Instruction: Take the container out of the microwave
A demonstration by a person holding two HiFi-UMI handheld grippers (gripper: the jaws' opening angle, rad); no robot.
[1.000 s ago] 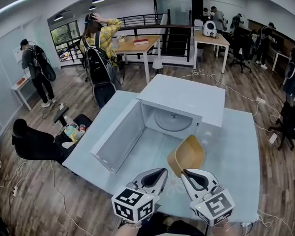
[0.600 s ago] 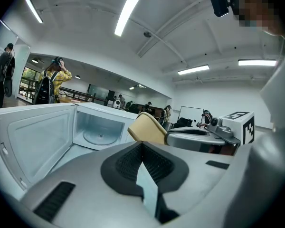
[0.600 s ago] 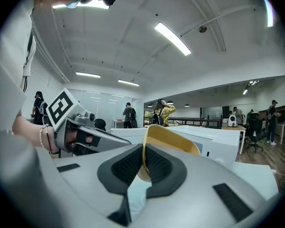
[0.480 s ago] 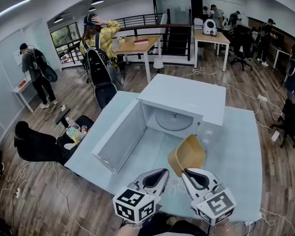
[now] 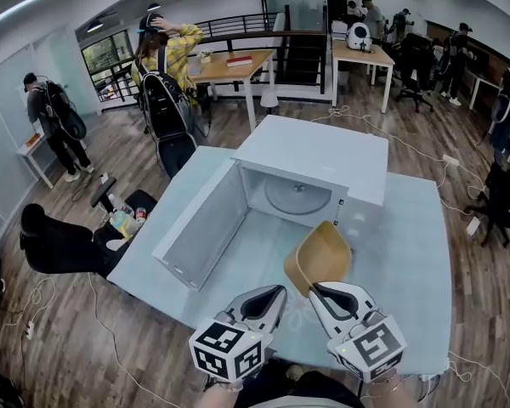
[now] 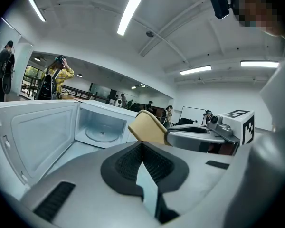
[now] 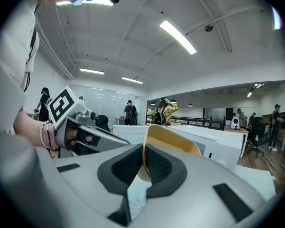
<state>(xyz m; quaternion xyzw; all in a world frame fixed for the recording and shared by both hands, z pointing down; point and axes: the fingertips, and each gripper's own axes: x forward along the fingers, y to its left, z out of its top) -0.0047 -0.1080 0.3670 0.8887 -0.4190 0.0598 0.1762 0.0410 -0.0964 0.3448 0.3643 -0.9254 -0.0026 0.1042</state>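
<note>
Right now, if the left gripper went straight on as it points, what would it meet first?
Probably the yellow bowl in the right gripper, just past the left gripper; depth is unclear, with the open microwave behind it.

Readable text: none in any view.
Microwave (image 5: 323, 164): white casing and open door, with no brand, number or panel lettering legible.
Container (image 5: 321, 257): plain tan surface, no label showing.
Left claw (image 5: 279, 291): its cube carries black-and-white square marker patterns, not letters or digits.
Right claw (image 5: 314, 289): the same kind of marker pattern on its cube, no words.
Far desks (image 5: 229, 66): whatever is printed there is too small to read.
</note>
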